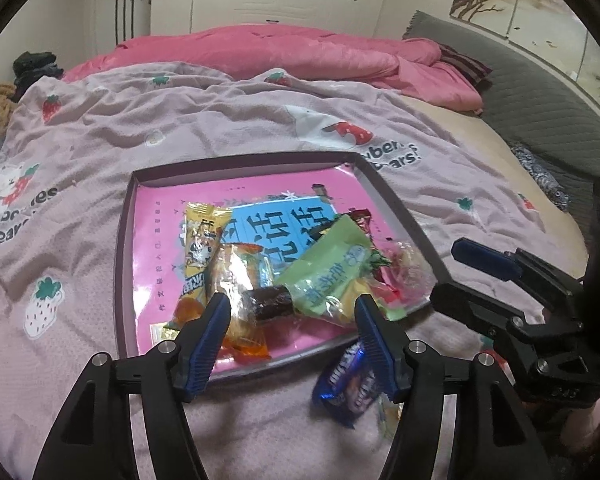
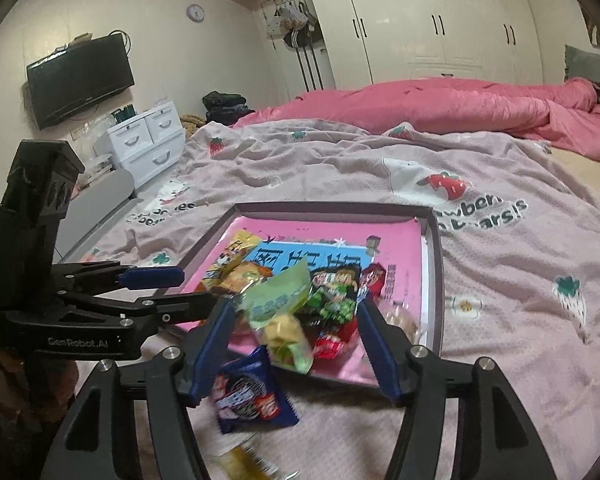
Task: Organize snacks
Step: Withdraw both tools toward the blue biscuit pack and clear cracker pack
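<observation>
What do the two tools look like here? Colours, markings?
Both are matte black plastic with silver screws. The left tool and right tool each carry two ribbed blue fingers. White "GenRobot.AI" lettering marks the left tool's side. No cables or sleeves visible.

Pink tray [image 1: 126,240], green snack packet [image 1: 328,264], strawberry-print lilac blanket [image 1: 220,120]

A pink quilt [image 2: 440,108] lies bunched beyond the strawberry bedspread [image 2: 320,168]; a television [image 2: 80,80] hangs above white drawers [image 2: 148,140].
</observation>
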Demonstrator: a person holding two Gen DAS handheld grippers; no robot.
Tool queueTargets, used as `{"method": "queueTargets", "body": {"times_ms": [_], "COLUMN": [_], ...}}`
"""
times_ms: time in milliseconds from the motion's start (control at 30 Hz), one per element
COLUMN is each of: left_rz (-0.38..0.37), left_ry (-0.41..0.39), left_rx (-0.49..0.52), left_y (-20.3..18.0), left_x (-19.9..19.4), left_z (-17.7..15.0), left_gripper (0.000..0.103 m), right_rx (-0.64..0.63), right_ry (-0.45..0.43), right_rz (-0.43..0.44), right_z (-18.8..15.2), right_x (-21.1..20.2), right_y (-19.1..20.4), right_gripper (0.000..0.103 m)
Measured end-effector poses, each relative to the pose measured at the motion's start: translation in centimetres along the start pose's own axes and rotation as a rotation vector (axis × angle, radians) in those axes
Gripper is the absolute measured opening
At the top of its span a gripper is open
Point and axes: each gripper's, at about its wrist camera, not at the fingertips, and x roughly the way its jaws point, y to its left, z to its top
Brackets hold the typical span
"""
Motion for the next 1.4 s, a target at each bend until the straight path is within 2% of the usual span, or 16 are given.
{"method": "queueTargets", "body": {"times_ms": [500,1033,1167,1400], "left_rz": [-0.054,-0.110,-0.114,-0.121], "left_ry": [0.025,0.134,0.158,0.192], "left_rx": [0.058,0.087,0.083,0.073], "left_y": [-1.5,-2.4,-2.2,-1.8], "left_x": [-2.6,-0.7,0.3,2.1], "left_z": [-1.6,-3.8,-4.2,-4.6], "left_gripper": [0.067,0.067,0.067,0.067], "right_rx": [-0.010,-0.063,-0.113,-0.284], "right_ry": [0.096,0.268,0.305,0.361], "right_rz": [-0.014,-0.042,-0.048,-0.143], "right_z": [-3.8,-7.1,-7.5,-8.3], "right_x": [-3.1,-1.2,0.2,2.7], "right_y": [3.0,4.0,4.5,5.6], "right_gripper": [0.066,0.069,0.070,0.071]}}
